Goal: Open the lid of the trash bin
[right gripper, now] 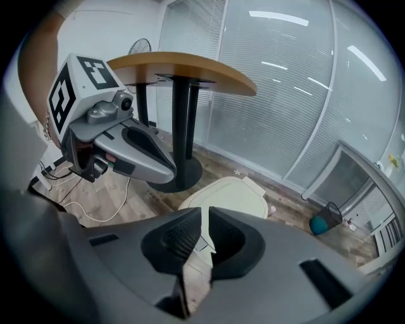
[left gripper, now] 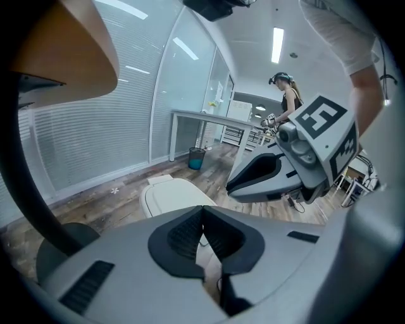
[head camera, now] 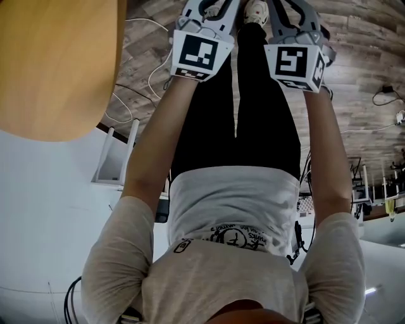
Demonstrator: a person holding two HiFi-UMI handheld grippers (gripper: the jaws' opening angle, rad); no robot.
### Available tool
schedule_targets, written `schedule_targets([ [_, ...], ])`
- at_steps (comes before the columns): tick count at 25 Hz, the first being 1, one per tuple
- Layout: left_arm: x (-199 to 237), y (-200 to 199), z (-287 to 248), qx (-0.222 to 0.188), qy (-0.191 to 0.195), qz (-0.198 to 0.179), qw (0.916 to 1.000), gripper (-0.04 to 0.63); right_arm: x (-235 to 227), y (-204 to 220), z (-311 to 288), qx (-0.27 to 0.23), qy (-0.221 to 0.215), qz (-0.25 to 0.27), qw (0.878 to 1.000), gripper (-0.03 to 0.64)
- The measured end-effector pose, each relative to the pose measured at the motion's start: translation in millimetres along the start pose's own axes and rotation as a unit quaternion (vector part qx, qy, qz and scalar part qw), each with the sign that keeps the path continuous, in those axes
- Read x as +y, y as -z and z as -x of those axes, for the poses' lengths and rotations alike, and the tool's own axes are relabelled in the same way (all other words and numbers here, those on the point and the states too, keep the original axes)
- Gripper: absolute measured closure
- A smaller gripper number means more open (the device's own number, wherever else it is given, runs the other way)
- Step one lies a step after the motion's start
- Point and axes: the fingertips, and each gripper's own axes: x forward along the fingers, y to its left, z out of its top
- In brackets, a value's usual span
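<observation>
The bin (left gripper: 169, 193) does not show in the head view, where the person's own trunk and legs fill the middle of the frame. Both grippers sit at that view's top edge, the left gripper (head camera: 214, 9) and the right gripper (head camera: 288, 10), with their jaw tips cut off there. Only the two gripper views show the jaws.

In the left gripper view the pads meet at their tips, with nothing between them. In the right gripper view the pads are nearly together, leaving a thin empty slit.

There is one bin. Its white lid is down, and it stands on the wood floor at lower centre of each gripper view, partly hidden behind the jaws. In the right gripper view it is near the foot of the one round table (right gripper: 183, 69).

One small basket (right gripper: 327, 220) stands at that view's lower right. A second person (left gripper: 288, 101) shows only in the left gripper view, upper right. Each gripper view shows the other gripper beside it.
</observation>
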Motion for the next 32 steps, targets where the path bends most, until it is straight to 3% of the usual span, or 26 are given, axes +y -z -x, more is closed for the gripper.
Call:
schedule_targets([
  [11,15.7,53.5,-39.3,0.082,0.019,0.011,0.9964,0.577,8.5,42.7,-53.5,0.054,-0.026,0.043,0.997,0.572],
  [20,26.6,77.4,-70.4,0.12,0.019,0.038,0.9918,0.577,19.5,80.4,-82.7,0.116,-0.066,0.063,0.989,0.557],
  [32,11.8,105.5,-92.3,0.164,0.032,0.042,0.9851,0.577,35.4,99.1,-103.1,0.146,-0.097,0.094,0.98,0.554],
])
